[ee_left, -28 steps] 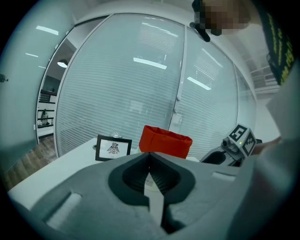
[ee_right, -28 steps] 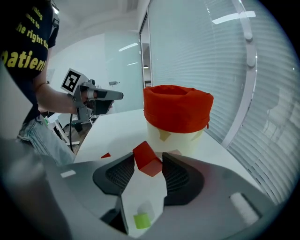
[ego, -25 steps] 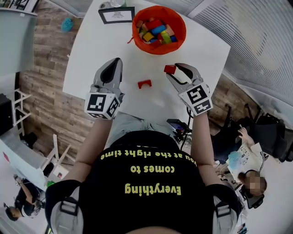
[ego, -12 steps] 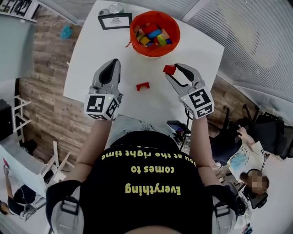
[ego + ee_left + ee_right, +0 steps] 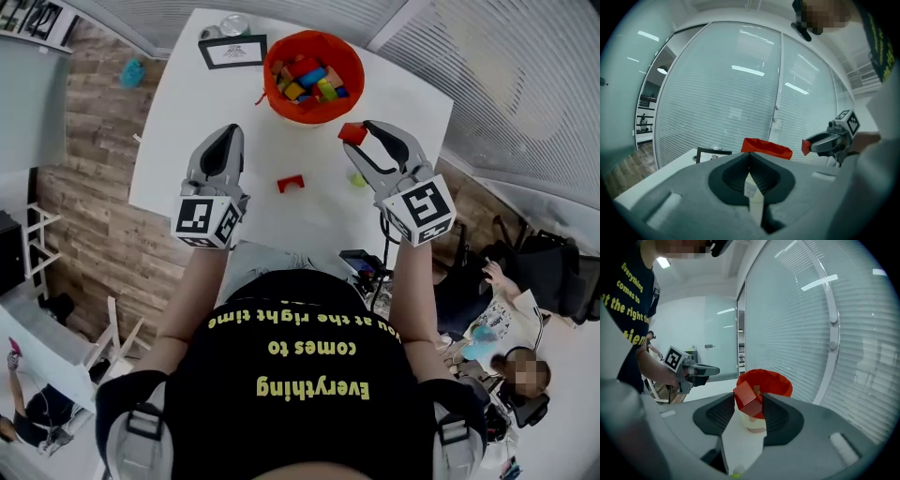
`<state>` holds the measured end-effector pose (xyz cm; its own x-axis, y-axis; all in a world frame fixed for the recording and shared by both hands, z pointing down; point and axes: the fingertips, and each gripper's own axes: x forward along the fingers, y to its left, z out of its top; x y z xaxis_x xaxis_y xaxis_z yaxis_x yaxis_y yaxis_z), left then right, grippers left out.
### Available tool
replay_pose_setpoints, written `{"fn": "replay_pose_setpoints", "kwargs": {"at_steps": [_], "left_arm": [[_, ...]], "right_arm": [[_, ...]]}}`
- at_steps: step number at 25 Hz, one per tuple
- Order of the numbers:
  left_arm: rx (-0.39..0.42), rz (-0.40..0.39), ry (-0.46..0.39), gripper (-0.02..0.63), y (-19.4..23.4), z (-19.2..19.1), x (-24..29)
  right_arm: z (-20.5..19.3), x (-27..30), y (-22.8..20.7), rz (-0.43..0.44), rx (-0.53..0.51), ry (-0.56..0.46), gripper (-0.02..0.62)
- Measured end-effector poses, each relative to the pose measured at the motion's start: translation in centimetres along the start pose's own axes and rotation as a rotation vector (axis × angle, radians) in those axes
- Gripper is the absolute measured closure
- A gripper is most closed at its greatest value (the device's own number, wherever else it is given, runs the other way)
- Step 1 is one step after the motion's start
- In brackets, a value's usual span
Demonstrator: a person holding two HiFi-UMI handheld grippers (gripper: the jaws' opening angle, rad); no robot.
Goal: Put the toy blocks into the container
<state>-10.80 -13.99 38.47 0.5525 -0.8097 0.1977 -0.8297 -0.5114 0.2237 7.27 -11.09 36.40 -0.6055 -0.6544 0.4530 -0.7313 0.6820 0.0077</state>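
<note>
— White surface (image 5: 178, 112) is seen bare along its left edge; the orange container (image 5: 319, 42) is set near the far edge.

— Agreed. The left tongs (image 5: 228, 139) are held closed and empty. A red cube (image 5: 352, 133) is gripped by the right tongs (image 5: 361, 138), just beside the container's rim. A red arch block (image 5: 291, 183) is left mid-surface, well clear.

Loads of bare white table (image 5: 178, 122) on the left side, easy passing there. Red arch block (image 5: 292, 183) plonked mid-table. Framed sign (image 5: 232, 51) just beside the orange container (image 5: 354, 66), crowding its left flank.
</note>
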Motion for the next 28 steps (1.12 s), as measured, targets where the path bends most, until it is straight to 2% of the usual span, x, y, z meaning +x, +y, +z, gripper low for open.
{"fn": "replay_pose_setpoints", "kwargs": {"at_steps": [15, 28], "left_arm": [[-0.017, 0.018, 0.003, 0.606, 1.0, -0.5, -0.7], [-0.027, 0.057, 0.015, 0.607, 2.3, -1.0, -1.6]], "right_arm": [[3.7, 3.3, -1.4, 0.001, -0.056, -0.055, 0.403], [2.0, 7.6, -1.9, 0.008, -0.040, -0.007, 0.400]]}}
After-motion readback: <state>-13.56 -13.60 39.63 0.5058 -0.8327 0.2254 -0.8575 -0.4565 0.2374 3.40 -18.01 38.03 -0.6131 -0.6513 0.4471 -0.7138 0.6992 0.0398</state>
